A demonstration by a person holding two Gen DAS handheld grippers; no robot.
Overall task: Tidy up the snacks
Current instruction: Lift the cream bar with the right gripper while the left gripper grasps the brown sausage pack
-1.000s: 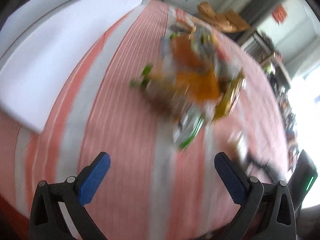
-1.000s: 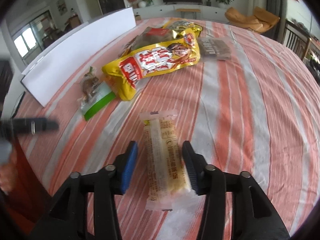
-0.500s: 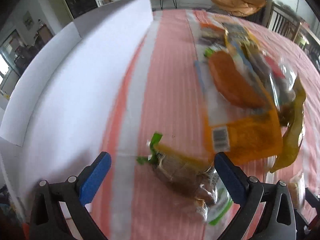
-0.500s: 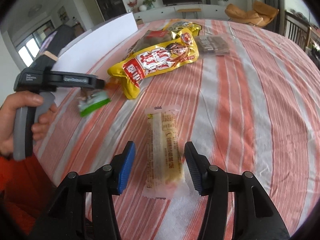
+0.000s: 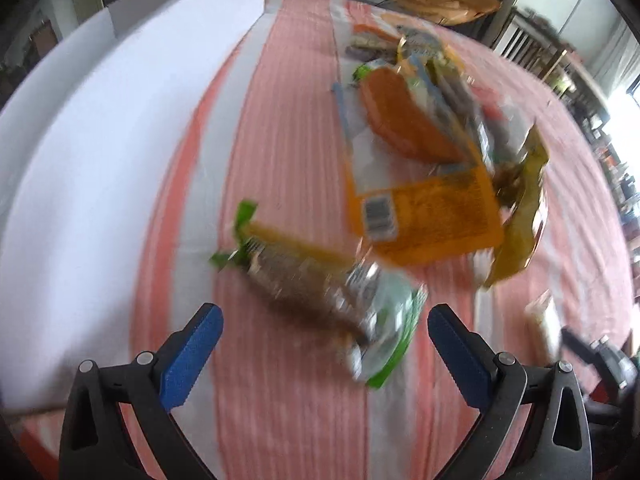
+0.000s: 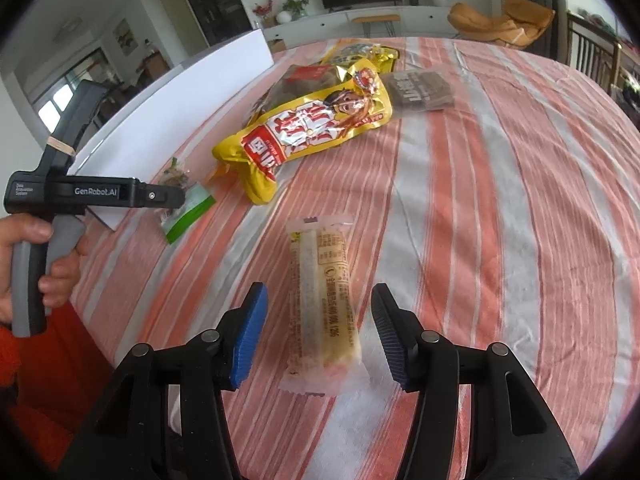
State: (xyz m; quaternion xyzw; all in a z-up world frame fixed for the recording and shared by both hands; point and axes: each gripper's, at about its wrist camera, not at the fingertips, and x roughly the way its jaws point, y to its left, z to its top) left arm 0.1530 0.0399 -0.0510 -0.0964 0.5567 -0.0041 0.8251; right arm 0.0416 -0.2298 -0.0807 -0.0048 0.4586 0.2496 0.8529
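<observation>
A pale yellow snack bar in a clear wrapper (image 6: 326,304) lies on the striped cloth between the blue pads of my right gripper (image 6: 318,332). Its jaws are opening and the pads stand clear of the wrapper on both sides. A small green-edged packet with brown contents (image 5: 320,288) (image 6: 184,204) lies just ahead of my left gripper (image 5: 324,344), which is open and empty. A big yellow snack bag (image 6: 308,128) (image 5: 424,192) lies beyond it, on top of other packets.
A white board (image 5: 100,160) (image 6: 176,104) lies along the table's left side. A dark brown packet (image 6: 420,90) sits behind the yellow bag. A hand (image 6: 24,264) holds the left gripper's handle at the table's near left edge. The striped cloth (image 6: 520,200) stretches away to the right.
My left gripper has swung toward the green-edged packet, which now lies close in front of its jaws. The right gripper's jaws have spread wider around the snack bar.
</observation>
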